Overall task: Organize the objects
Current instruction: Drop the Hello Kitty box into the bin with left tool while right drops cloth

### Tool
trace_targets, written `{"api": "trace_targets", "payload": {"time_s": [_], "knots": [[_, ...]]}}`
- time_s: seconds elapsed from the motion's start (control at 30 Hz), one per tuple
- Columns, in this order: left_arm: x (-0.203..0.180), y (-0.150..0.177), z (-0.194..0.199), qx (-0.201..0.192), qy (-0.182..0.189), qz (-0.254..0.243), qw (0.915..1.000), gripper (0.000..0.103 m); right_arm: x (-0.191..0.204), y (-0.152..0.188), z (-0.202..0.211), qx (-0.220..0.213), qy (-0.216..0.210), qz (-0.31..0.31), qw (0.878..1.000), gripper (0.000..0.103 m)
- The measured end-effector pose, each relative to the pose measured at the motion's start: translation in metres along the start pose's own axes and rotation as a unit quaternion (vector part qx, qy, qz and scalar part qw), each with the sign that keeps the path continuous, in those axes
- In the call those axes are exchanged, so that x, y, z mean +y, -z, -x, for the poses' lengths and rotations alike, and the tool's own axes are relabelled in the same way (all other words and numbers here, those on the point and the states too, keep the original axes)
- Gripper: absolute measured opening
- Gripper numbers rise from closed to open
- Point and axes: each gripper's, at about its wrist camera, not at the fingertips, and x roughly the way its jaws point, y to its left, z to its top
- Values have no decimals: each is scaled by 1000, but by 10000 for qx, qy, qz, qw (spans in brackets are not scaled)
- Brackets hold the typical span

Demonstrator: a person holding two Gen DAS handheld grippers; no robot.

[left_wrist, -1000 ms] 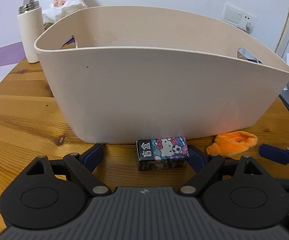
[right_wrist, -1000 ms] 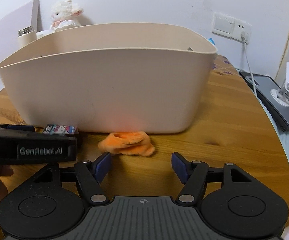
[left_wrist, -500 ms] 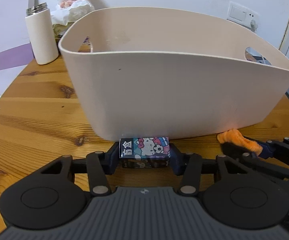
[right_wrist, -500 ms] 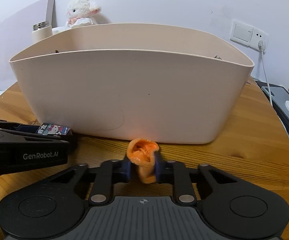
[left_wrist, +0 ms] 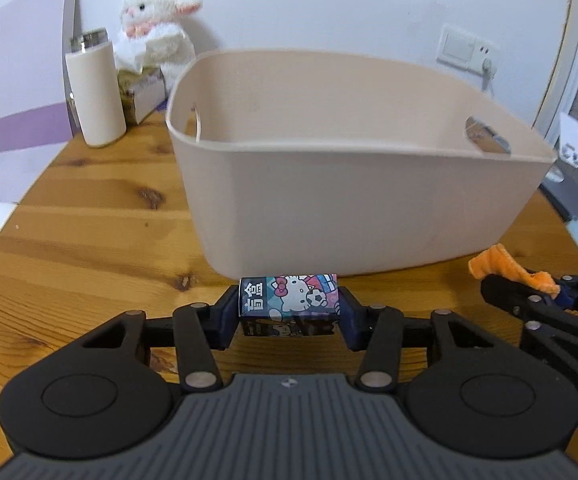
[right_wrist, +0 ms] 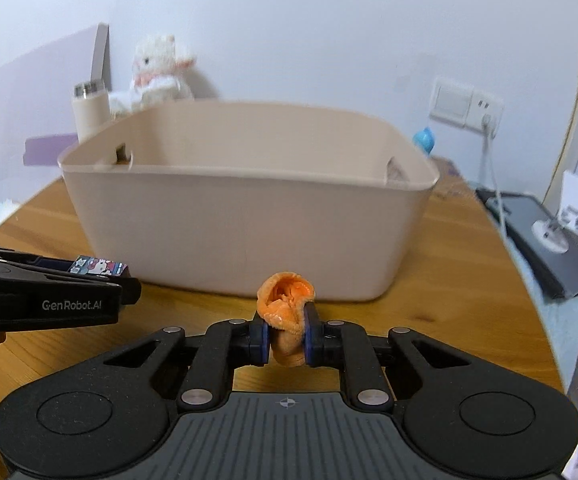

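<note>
My left gripper (left_wrist: 289,312) is shut on a small Hello Kitty box (left_wrist: 289,296) and holds it above the wooden table, in front of the beige plastic basket (left_wrist: 353,208). My right gripper (right_wrist: 285,338) is shut on a crumpled orange cloth (right_wrist: 286,308) and holds it up in front of the same basket (right_wrist: 249,216). The right gripper with the orange cloth (left_wrist: 505,270) shows at the right edge of the left wrist view. The left gripper with the box (right_wrist: 99,268) shows at the left of the right wrist view.
A cream flask (left_wrist: 95,88), a white plush lamb (left_wrist: 155,24) and a tissue box (left_wrist: 143,92) stand behind the basket on the left. A wall socket with a cable (right_wrist: 485,120) and a dark flat device (right_wrist: 545,244) are at the right. The round table edge (left_wrist: 5,216) curves close by.
Both grippers closed, the left on the Hello Kitty box and the right on the orange cloth, then lifted them off the table and drew back from the basket.
</note>
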Motion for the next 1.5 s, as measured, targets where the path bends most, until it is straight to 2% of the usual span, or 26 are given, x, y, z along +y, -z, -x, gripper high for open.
{"api": "trace_targets", "payload": {"time_s": [0.4, 0.63, 0.77, 0.9, 1.07, 1.3, 1.37, 1.47, 1.5], "knots": [[-4, -27, 54, -609, 334, -192, 9974, 52, -2, -38, 52, -861, 26, -118, 9962, 15], [-5, -59, 71, -1049, 323, -246, 9937, 52, -3, -66, 58, -1183, 47, -253, 9926, 15], [-5, -80, 63, -1131, 241, -249, 9930, 52, -6, -83, 49, -1275, 87, -377, 9911, 15], [-5, -100, 38, -982, 234, -209, 9947, 52, -12, -98, 30, -1198, 122, -462, 9916, 15], [-10, -112, 4, -807, -17, -334, 9962, 52, -16, -109, 3, -975, 205, -462, 9940, 15], [-15, -112, -42, -131, -159, -446, 9988, 53, -18, -108, -43, -290, 191, -461, 9983, 15], [-13, -110, -51, 108, -101, -407, 9991, 53, -17, -105, -52, -141, 194, -439, 9987, 16], [-10, -107, -59, 314, -10, -361, 9989, 54, -18, -100, -62, 65, 205, -472, 9987, 22], [-11, -107, -59, 335, -12, -386, 9987, 53, -18, -99, -63, 99, 204, -487, 9986, 34]]}}
